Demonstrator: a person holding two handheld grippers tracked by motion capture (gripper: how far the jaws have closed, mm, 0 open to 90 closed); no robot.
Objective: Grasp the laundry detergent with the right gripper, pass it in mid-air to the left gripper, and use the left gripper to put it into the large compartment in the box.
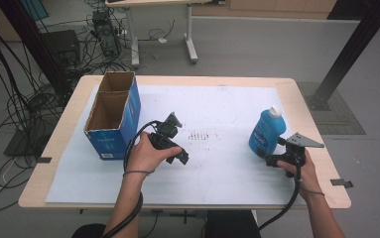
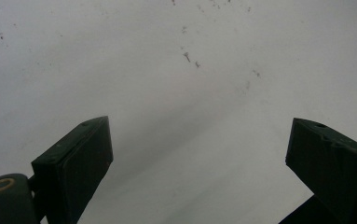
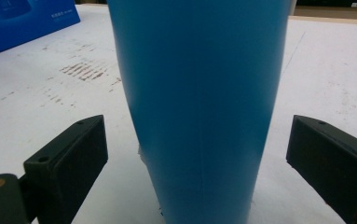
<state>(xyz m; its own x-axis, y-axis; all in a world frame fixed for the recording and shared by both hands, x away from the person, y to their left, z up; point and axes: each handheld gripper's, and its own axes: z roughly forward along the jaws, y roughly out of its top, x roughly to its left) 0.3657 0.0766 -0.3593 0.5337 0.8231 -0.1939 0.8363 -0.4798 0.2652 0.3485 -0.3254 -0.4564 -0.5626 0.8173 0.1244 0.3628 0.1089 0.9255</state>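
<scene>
While a white sheet [image 1: 217, 99] covers the wooden table [image 1: 301, 99], an open cardboard box [image 1: 113, 116] stands at its left. Near the right edge, a smooth blue plastic bottle [image 1: 266, 131] stands upright between the right gripper's [image 1: 277, 157] spread jaws; closing squarely around its tapered body looks best. The left gripper [image 1: 177, 141] hangs empty, jaws apart.
</scene>
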